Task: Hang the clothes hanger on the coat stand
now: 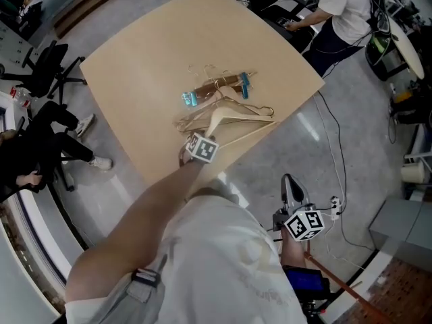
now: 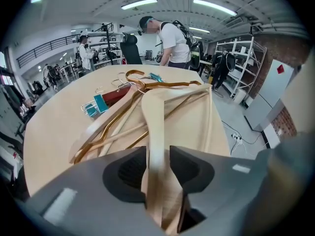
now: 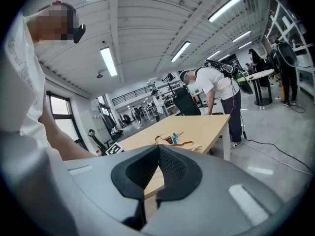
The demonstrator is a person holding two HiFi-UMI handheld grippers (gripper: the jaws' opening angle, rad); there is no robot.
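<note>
**Left gripper has the pale hanger at the table's near edge**

Closest in, off the near right corner of the table (image 1: 135, 66), the right gripper (image 3: 158, 147) hangs over the floor. Its jaws are pressed together with nothing between them. In the head view the wearer's white shirt cuts off its lower body, and only its marker cube and one grey jaw show.

Up at the table's near edge, the left gripper (image 2: 158, 154) is clamped on the pale wooden hanger (image 2: 153, 107). One broad arm of the hanger runs straight between the two dark pads, which close on it from both sides. From the head view that grip is hidden under the marker cube, so only the left gripper view shows it.

The rest of the hanger fans out toward the table's middle and lies on the pile there. Its hook is lost in the tangle and cannot be picked out.

Tangled in that pile are gold wire hangers (image 1: 192, 117). Just beyond them, farther from the near edge, lies a brown bar hanger (image 1: 219, 85) with teal clips (image 1: 190, 98).

At the table's far corner a person in a white shirt (image 1: 347, 9) leans over, partly cut off by the frame.
</note>
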